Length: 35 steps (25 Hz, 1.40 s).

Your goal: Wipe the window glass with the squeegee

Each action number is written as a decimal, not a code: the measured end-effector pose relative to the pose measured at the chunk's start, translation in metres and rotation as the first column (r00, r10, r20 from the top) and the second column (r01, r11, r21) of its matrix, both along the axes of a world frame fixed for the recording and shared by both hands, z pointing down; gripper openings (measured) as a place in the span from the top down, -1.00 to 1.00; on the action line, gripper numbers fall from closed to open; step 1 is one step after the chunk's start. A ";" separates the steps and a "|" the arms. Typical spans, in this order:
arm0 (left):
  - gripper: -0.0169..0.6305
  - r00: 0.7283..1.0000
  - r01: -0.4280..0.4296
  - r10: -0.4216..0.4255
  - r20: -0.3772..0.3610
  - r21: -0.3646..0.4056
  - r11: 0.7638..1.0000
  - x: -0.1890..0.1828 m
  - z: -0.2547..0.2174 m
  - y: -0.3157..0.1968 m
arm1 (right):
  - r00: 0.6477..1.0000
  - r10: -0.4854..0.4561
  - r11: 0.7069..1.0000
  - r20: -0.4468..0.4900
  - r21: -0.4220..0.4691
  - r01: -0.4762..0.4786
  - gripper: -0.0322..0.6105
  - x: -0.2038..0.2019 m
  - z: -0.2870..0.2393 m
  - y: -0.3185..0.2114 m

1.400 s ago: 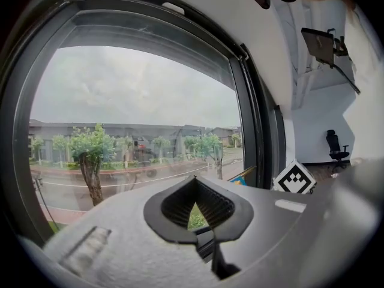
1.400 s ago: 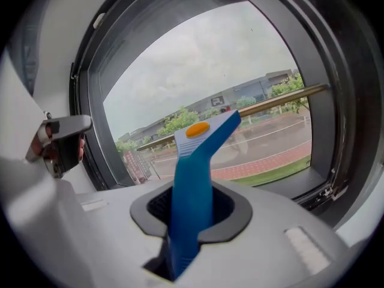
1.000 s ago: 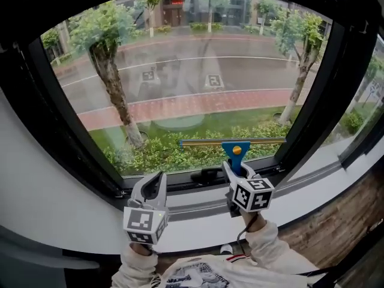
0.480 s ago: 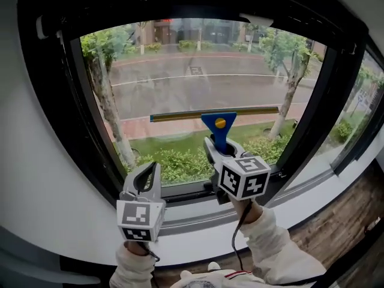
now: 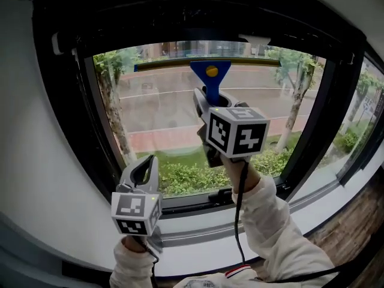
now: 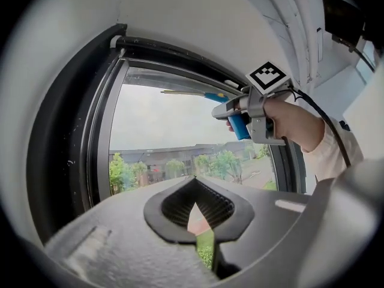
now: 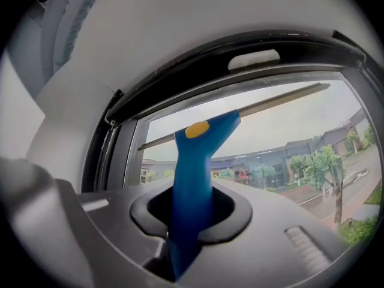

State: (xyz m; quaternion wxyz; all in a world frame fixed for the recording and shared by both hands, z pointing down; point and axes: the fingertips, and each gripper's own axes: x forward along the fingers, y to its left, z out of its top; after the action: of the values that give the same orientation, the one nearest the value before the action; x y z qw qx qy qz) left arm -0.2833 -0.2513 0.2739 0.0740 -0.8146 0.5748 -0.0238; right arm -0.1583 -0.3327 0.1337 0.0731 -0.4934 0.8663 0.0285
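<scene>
The window glass (image 5: 162,119) fills the middle of the head view, set in a black window frame (image 5: 81,131), with wet road and trees beyond it. Across the top of the pane, just below the upper rail of the frame, lies the squeegee (image 5: 210,80), its long blade (image 5: 162,65) about level and its blue handle (image 7: 191,179) pointing down. The right gripper (image 5: 207,104), raised at centre frame, has its 2 jaws clamped on that handle, which the right gripper view shows standing up between them. The left gripper (image 5: 146,170) hangs at the lower left of the head view, near the bottom rail; its jaws are together with nothing between them and it plays no part in the wipe. The step in hand appears to be the start of a downward stroke from the top edge. To do it well, the blade should lie against the glass along its whole length, tilted only slightly at the handle, and travel straight down under even pressure, so that neither end lifts and leaves a streak. The blade seems shorter than the pane is wide, so strips at both sides probably need their own overlapping strokes.
</scene>
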 end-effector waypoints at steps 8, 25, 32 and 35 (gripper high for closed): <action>0.95 1.000 0.025 -0.025 -0.002 0.045 0.999 -0.011 -0.019 0.000 | 1.000 0.013 0.999 0.016 0.041 -0.014 0.66 -0.006 -0.043 -0.021; 0.95 1.000 0.024 -0.024 0.001 0.025 0.999 -0.014 -0.007 -0.008 | 0.999 -0.026 1.000 0.024 0.015 0.025 0.66 -0.020 -0.029 -0.031; 0.95 1.000 0.016 -0.016 -0.004 0.004 1.000 -0.011 0.006 -0.005 | 0.999 -0.047 0.998 0.027 -0.029 0.047 0.66 -0.021 0.002 -0.029; 0.95 1.000 0.016 -0.016 -0.006 -0.010 1.000 -0.011 0.015 -0.005 | 0.999 -0.046 0.998 0.022 -0.050 0.047 0.66 -0.021 0.018 -0.029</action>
State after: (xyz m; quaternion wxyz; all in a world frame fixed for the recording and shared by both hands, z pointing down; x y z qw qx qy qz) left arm -0.2943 -0.2559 0.2889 0.0680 -0.8104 0.5814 -0.0246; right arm -0.1789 -0.3619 0.1515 0.0701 -0.4750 0.8772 0.0000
